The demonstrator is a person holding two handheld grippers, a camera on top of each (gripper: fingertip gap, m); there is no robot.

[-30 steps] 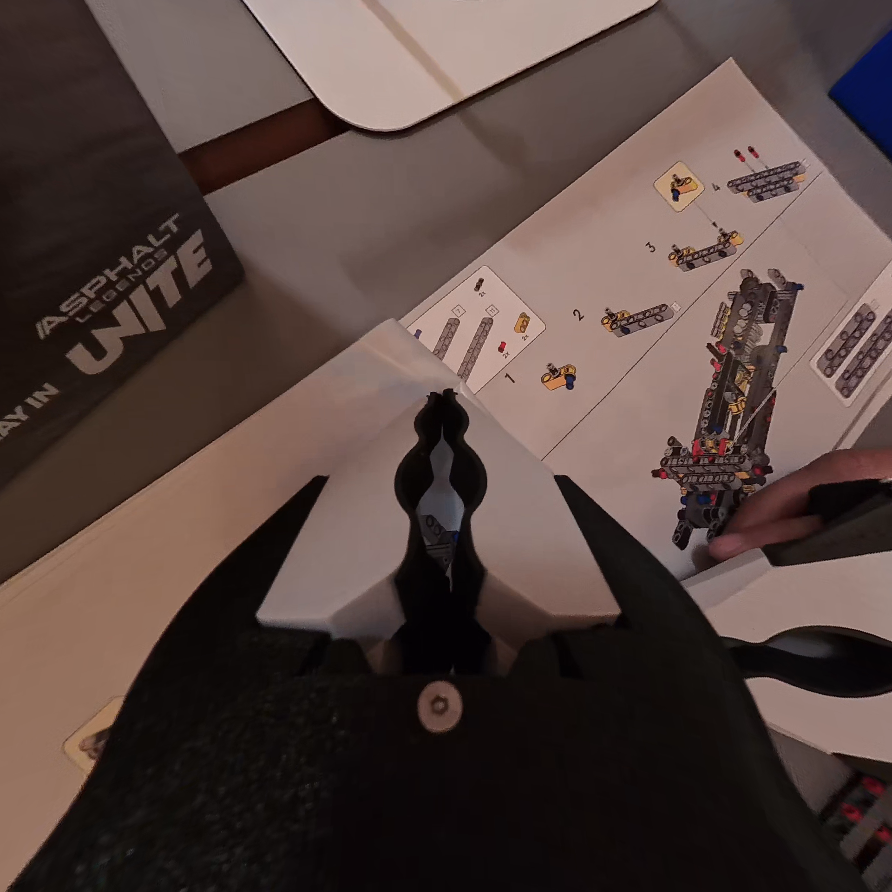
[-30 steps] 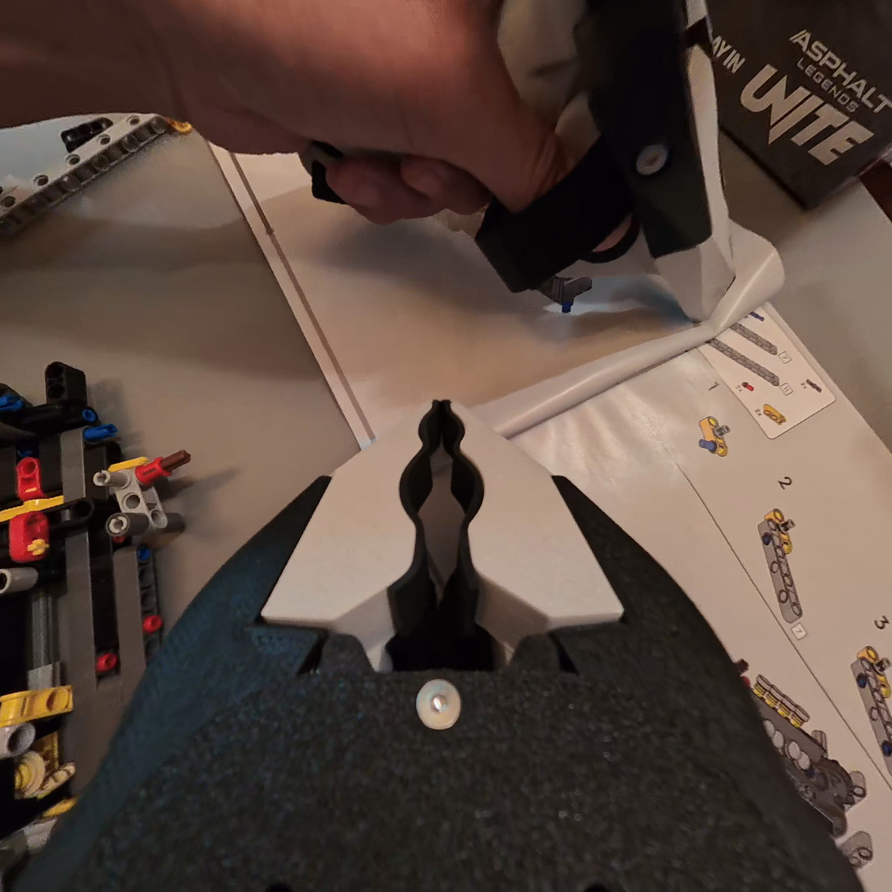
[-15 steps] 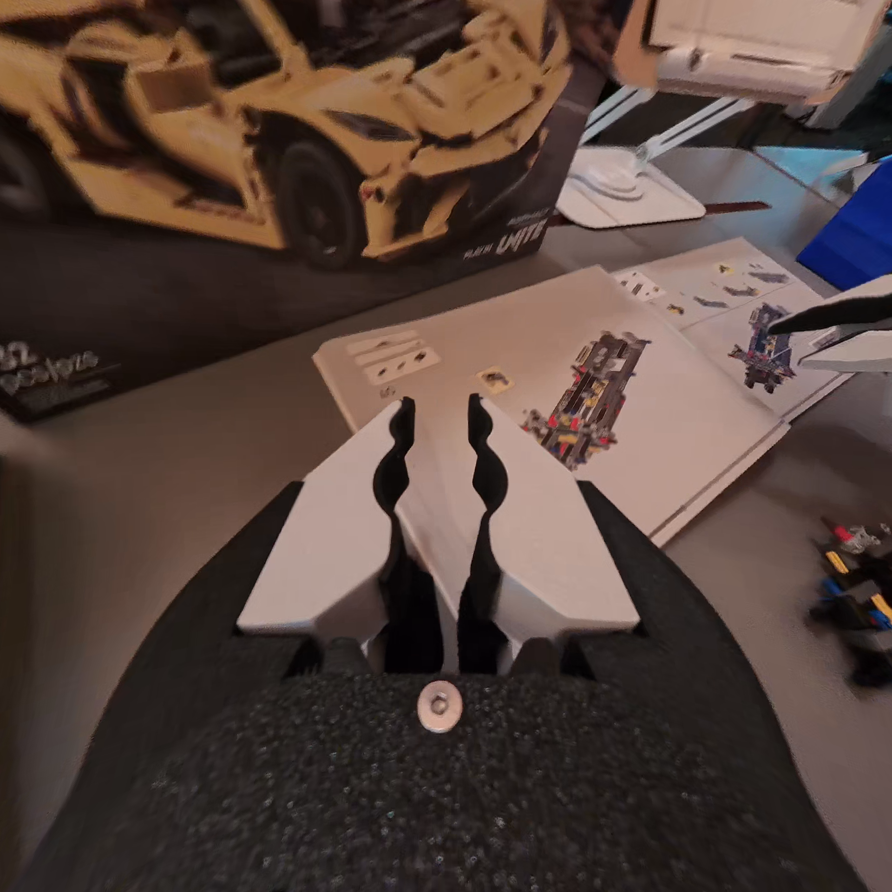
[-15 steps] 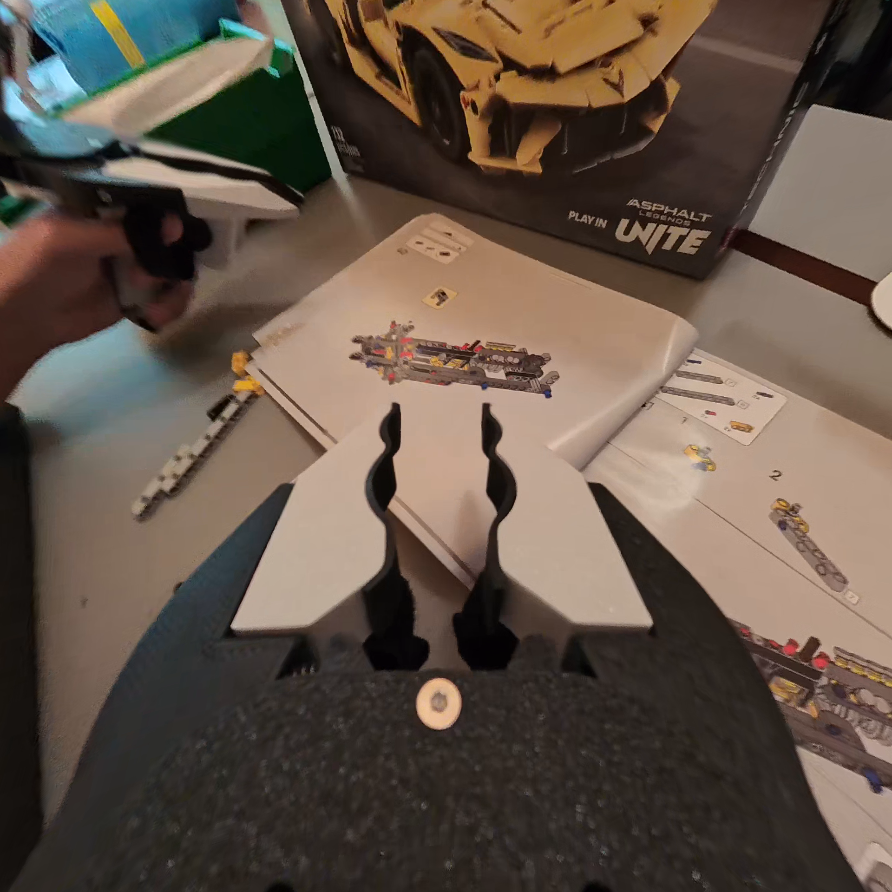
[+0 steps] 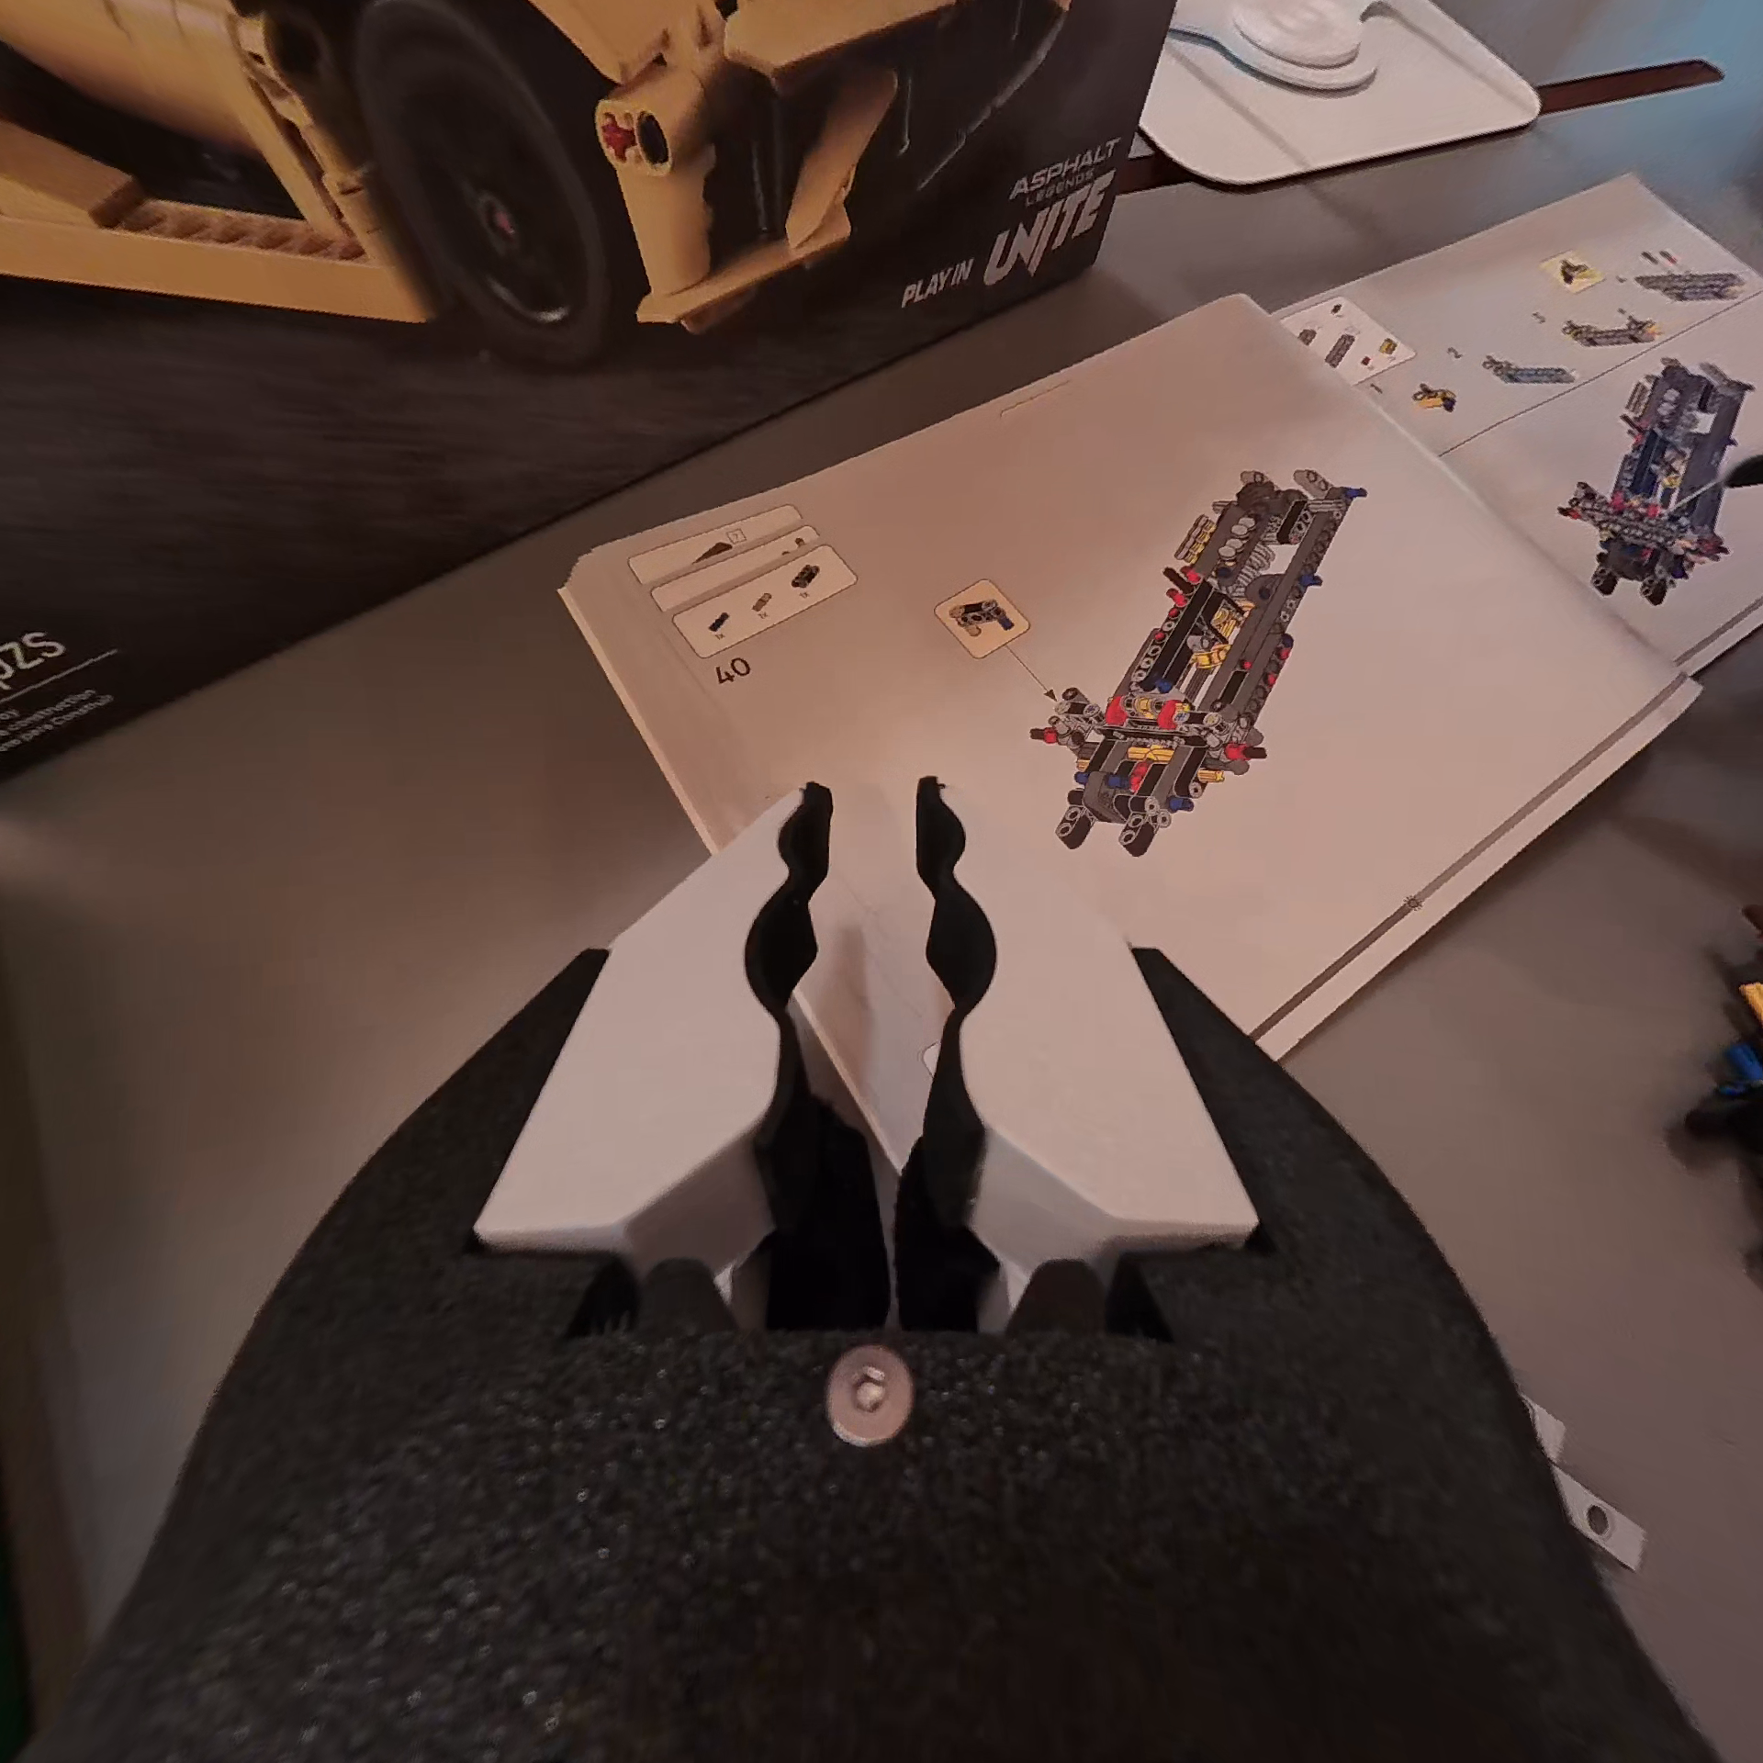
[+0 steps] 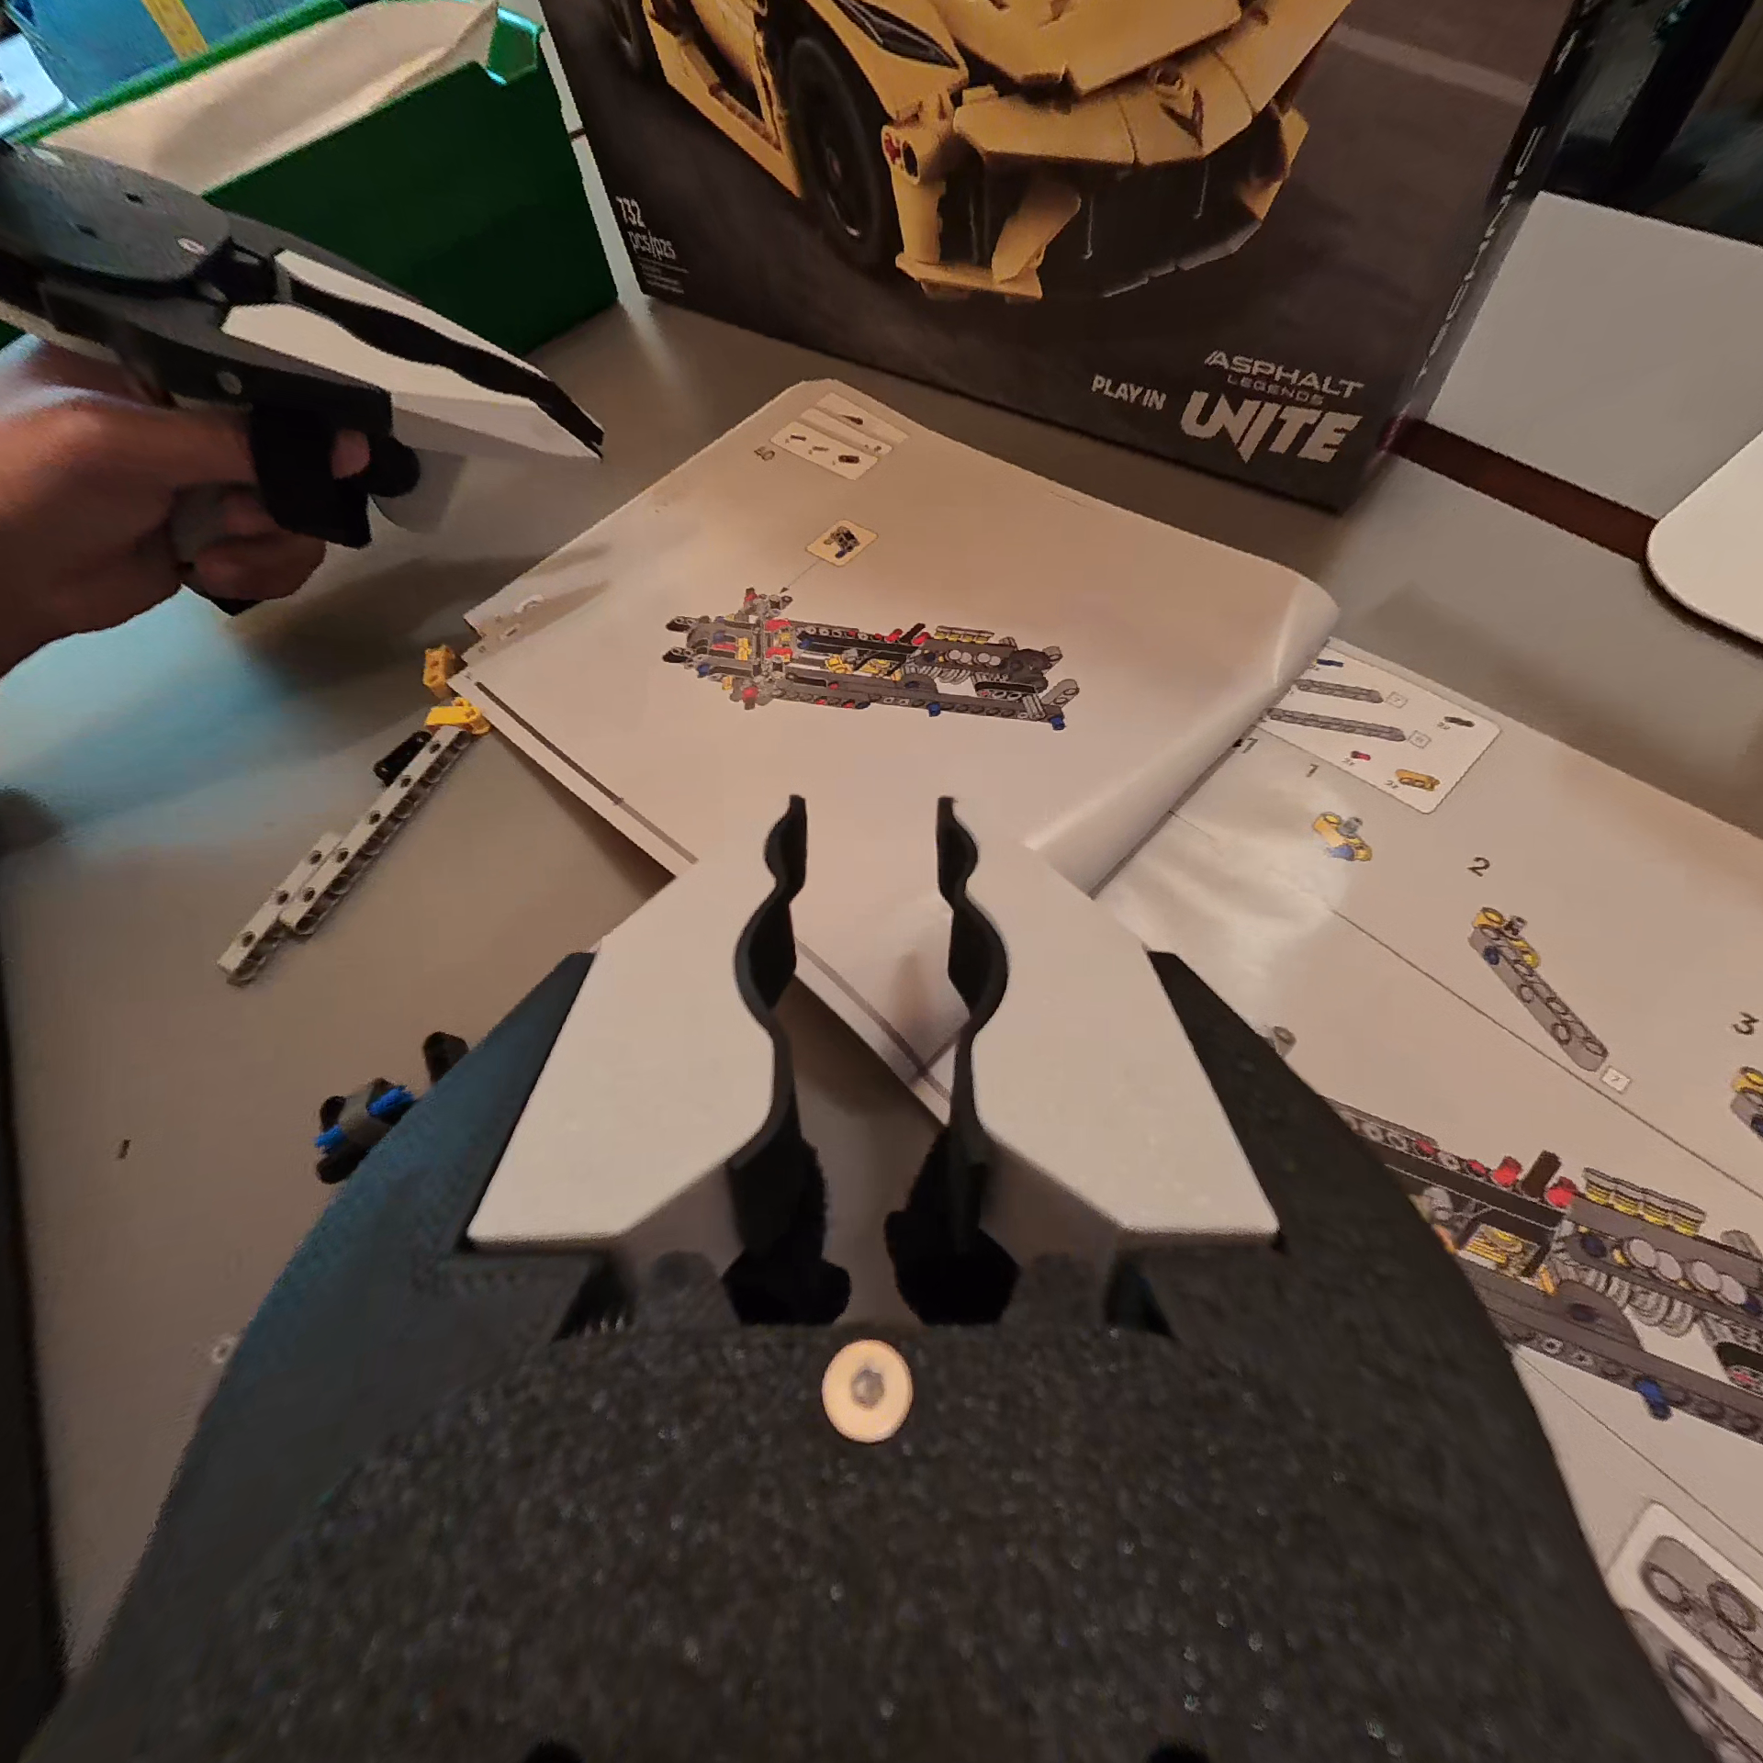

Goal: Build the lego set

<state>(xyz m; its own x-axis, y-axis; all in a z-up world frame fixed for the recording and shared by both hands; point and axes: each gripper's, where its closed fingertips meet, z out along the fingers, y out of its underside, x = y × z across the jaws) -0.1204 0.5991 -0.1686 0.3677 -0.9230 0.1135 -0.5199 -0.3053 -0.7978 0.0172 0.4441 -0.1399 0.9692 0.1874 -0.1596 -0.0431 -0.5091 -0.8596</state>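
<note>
The open instruction booklet [image 5: 1097, 611] lies flat on the grey table and also shows in the right wrist view [image 6: 906, 591]. My left gripper [image 5: 873, 787] is open and empty, raised over the booklet's near left corner. It shows again at the left of the right wrist view [image 6: 563, 429], held in a hand. My right gripper [image 6: 868, 806] is open and empty above the booklet's near edge. A grey beam assembly with yellow connectors [image 6: 353, 840] lies left of the booklet. A small black and blue piece [image 6: 358, 1126] lies beside my right gripper. Part of the dark lego build [image 5: 1731, 1068] shows at the right edge.
The set's dark box with a yellow car picture [image 5: 477, 238] stands behind the booklet [image 6: 1049, 238]. A green bin [image 6: 382, 162] stands at the back left. A white flat base [image 5: 1336, 86] lies at the back right. A hand [image 6: 114, 515] holds the left gripper.
The left gripper let go of the booklet page, opened and pulled back; the page now lies turned over and flat. The right gripper also opened and drew back.
</note>
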